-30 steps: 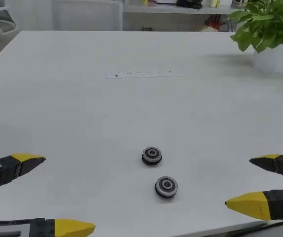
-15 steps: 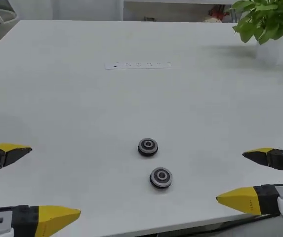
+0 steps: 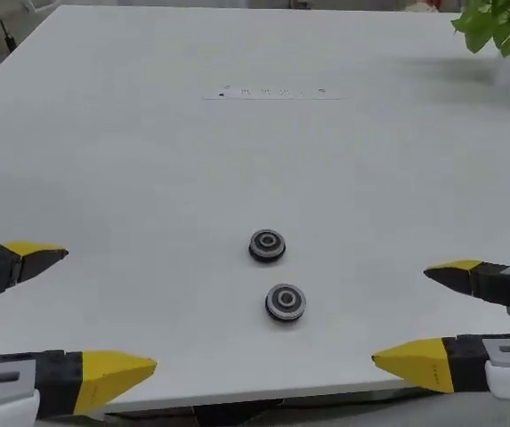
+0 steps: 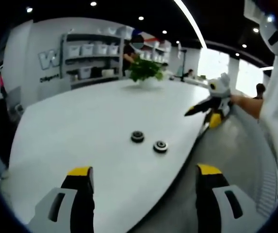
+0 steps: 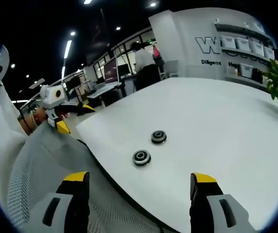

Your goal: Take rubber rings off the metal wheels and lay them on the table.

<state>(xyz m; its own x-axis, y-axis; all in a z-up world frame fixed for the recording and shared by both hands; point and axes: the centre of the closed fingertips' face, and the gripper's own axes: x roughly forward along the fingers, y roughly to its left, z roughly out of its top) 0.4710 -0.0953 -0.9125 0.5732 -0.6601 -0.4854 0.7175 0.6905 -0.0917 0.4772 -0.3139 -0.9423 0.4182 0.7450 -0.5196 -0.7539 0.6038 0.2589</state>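
Observation:
Two small metal wheels with black rubber rings lie flat on the white table [image 3: 148, 160]: a far wheel [image 3: 267, 246] and a near wheel [image 3: 286, 302] close to the front edge. They also appear as the far wheel [image 4: 137, 137] and near wheel [image 4: 160, 146] in the left gripper view, and as far wheel [image 5: 158, 137] and near wheel [image 5: 141, 157] in the right gripper view. My left gripper [image 3: 81, 311] hovers open at the lower left, well apart from them. My right gripper [image 3: 415, 316] is open at the lower right, holding nothing.
A potted green plant [image 3: 499, 22] stands at the far right corner. A flush white power strip [image 3: 272, 92] lies in the tabletop beyond the wheels. The table's front edge [image 3: 255, 396] runs just below the near wheel. A person [image 5: 146, 65] stands past the table.
The head camera has tipped down, so the wheels sit higher in view. Both grippers stay open and low at the sides, slightly closer to the wheels.

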